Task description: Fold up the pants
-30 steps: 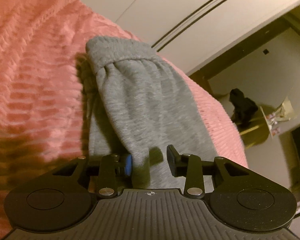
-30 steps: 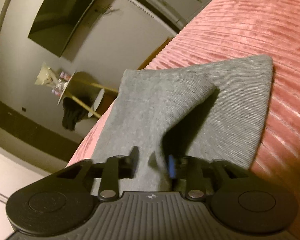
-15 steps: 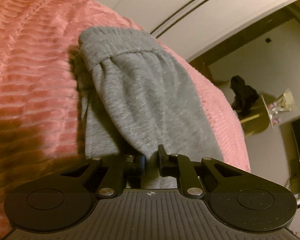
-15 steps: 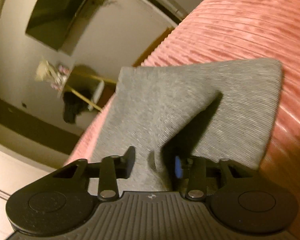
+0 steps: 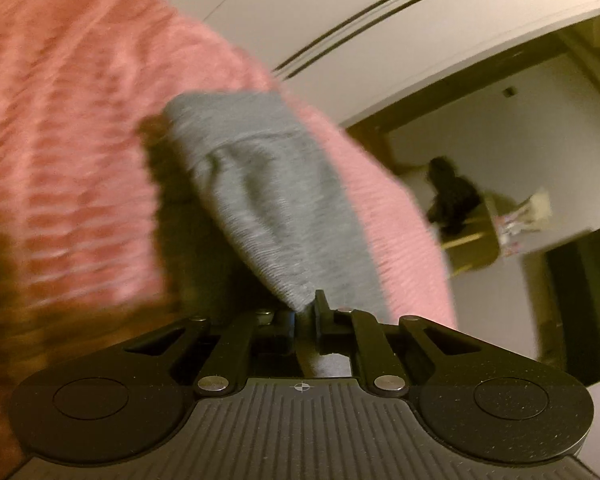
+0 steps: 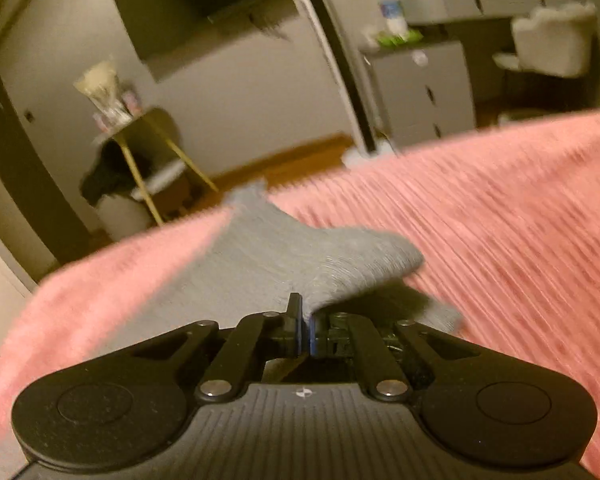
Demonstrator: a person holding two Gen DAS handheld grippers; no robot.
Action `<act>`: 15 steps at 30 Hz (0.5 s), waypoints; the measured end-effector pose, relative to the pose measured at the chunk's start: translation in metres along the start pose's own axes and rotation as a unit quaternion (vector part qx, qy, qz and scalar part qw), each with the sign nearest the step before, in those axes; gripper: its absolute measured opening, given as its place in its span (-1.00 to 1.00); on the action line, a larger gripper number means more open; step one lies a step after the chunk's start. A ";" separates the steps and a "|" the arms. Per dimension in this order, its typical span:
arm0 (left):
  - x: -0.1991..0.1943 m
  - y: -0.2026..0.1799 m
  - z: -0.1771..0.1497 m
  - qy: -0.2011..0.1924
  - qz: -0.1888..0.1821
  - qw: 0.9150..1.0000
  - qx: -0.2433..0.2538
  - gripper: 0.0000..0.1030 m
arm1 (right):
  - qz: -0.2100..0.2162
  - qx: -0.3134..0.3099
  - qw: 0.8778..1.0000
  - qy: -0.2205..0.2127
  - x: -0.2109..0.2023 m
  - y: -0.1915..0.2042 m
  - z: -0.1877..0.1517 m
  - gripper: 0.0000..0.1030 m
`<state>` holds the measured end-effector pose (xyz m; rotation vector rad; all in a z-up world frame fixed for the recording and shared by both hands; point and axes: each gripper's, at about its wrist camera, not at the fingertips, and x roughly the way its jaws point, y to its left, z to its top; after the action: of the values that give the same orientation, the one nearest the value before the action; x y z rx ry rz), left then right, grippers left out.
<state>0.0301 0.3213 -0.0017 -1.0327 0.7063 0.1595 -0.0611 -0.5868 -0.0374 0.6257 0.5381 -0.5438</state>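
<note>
Since a second ago both sets of jaws have gone from loosely straddling the cloth to fully pinched on it, and the right side has lifted and rolled, so its view now looks across the bed into the room instead of down at the fabric.

The pants [image 5: 268, 200] are grey, soft ribbed knit, with a gathered elastic cuff or waistband at the far end in the left view. They lie on a pink bedspread [image 5: 68, 128] with a plush, ridged texture running in rows. Both pictures are pretty motion-blurred, so the fine weave is smeared.

Left gripper [image 5: 306, 312]: black plastic fingers closed tight on a fold of the grey cloth. The fabric rises from the bedspread straight into the jaws like a tent, with a dark shadow under its left edge. The banded end lies further out, away from the gripper.

Right gripper [image 6: 306, 320]: also clamped shut on the pants [image 6: 300, 256], with a blue pad showing between the fingers. The cloth here is pulled up into a rumpled ridge just ahead of the fingertips, one flap drooping to the right and a narrow strip trailing to the bed's far edge.

Behind it there's a small gold-legged side table [image 6: 148, 148], a dark wall-mounted screen [image 6: 204, 12] and a grey drawer unit [image 6: 420, 88].
</note>
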 end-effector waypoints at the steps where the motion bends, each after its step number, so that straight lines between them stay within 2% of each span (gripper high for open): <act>1: 0.005 0.006 -0.004 0.009 0.018 1.000 0.004 -0.79 | -0.009 0.007 1.000 0.015 0.006 -0.003 -0.003 -0.94; 3: 0.015 0.016 -0.010 0.024 0.046 0.999 0.007 -0.77 | -0.027 0.005 0.999 0.038 0.015 -0.011 -0.015 -0.93; 5: 0.014 0.017 -0.013 0.015 0.041 0.999 0.004 -0.72 | -0.025 0.004 0.999 0.033 0.013 -0.013 -0.020 -0.88; 8: 0.011 0.011 -0.014 0.005 0.045 0.999 0.014 -0.57 | -0.009 0.051 0.998 0.033 0.009 -0.021 -0.012 -0.71; 10: 0.010 0.003 -0.013 0.002 0.052 0.998 0.030 -0.45 | -0.006 0.079 0.996 0.027 0.010 -0.023 -0.006 -0.66; 11: 0.008 0.001 -0.012 -0.005 0.053 0.998 0.035 -0.42 | -0.004 0.089 0.996 0.028 0.013 -0.026 -0.004 -0.66; 13: 0.005 -0.001 -0.010 -0.014 0.052 0.998 0.032 -0.16 | 0.001 0.102 0.994 0.037 0.020 -0.030 0.000 -0.66; 15: 0.004 0.003 -0.006 -0.025 0.050 0.998 0.015 -0.06 | 0.000 0.091 0.995 0.035 0.021 -0.027 0.000 -0.82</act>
<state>0.0294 0.3172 -0.0082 -0.9612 0.7140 0.2594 -0.0629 -0.6119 -0.0606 0.8206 0.5580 -0.5774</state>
